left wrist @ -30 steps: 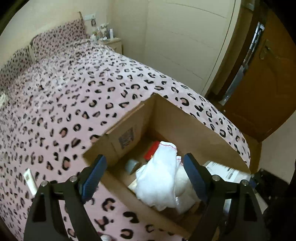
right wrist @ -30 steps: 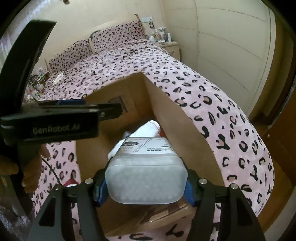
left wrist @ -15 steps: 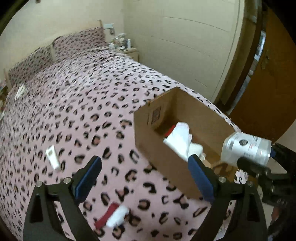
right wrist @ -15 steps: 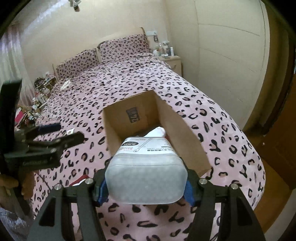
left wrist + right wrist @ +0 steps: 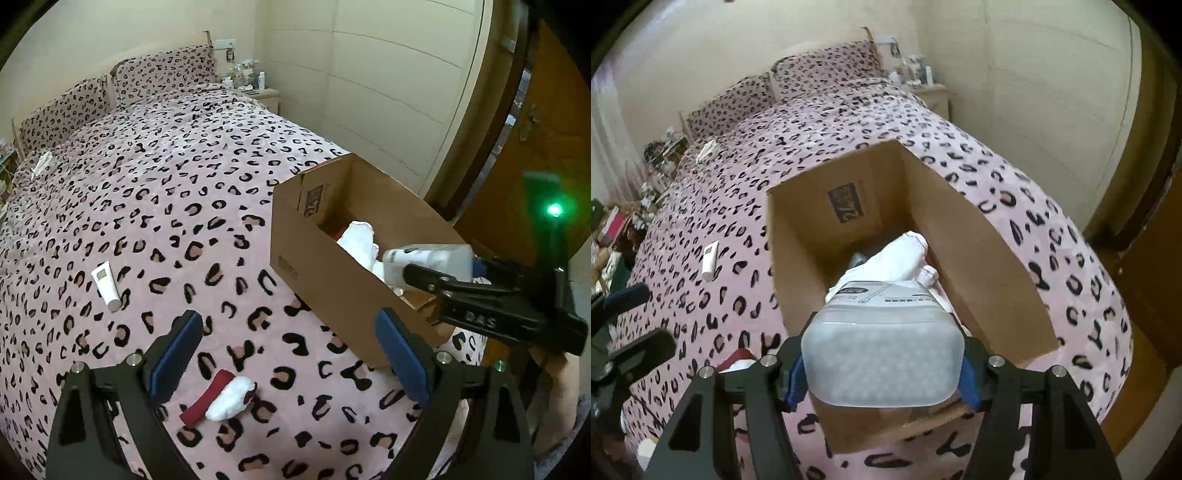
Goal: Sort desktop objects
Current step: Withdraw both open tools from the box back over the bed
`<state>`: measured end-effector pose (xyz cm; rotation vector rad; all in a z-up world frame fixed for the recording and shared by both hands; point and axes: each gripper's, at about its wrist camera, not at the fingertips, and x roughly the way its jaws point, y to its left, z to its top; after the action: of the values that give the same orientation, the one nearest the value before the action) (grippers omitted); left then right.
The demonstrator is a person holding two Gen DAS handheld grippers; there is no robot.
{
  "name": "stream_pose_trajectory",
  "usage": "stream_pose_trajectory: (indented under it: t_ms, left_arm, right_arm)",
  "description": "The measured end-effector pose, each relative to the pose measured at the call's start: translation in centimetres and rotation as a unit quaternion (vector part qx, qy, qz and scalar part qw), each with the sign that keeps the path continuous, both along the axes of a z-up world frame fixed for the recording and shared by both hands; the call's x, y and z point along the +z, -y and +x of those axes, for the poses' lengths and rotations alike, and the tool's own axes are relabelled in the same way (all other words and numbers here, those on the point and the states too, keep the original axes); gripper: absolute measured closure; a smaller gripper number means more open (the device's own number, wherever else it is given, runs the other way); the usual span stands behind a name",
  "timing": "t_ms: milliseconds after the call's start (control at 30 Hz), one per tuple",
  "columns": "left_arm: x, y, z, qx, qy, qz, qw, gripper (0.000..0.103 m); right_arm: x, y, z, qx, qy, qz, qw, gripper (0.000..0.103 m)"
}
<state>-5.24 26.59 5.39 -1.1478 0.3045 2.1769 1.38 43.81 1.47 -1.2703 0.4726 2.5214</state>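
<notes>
Plastic bottle [image 5: 882, 354] — label unreadable — clamped in right gripper [image 5: 882, 373].

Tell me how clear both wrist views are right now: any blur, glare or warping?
Left wrist view: sharp, strong fisheye bending of the bed and door frame, green indicator light flaring at right. Right wrist view: fairly sharp, the held white bottle looms large, hiding part of the cardboard box; dark corners in both.
</notes>
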Motion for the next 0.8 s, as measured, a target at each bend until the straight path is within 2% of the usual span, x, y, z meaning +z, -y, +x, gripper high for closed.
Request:
stream_pose_trajectory:
  t_ms: [100,267,567,800]
  left_arm:
    - [0.1,-0.4,0.0,-0.003,0.000,-0.001,1.0000,0.007]
    - [-0.2,-0.8,0.0,-0.005,0.002,-0.004,1.0000,0.007]
    - [0.0,-0.6,0.6,-0.001,-0.005,-0.002,1.0000,0.007]
    - [0.8,3.4,2.2,0.036,-0.016,0.007,0.9992,0.007]
  right_arm:
    - [-0.8,-0.8,-0.1,-0.009,0.007,-0.029,1.000,0.035]
    - [-0.1,-1.3,0.4,-0.016,-0.010,-0.039,0.999,0.025]
    - [3.4,-0.5,1.8,-0.012,-0.034,-0.025,0.999,0.025]
    - [5.7,3.2,3.7,0.020,-0.055,-0.007,0.998,0.025]
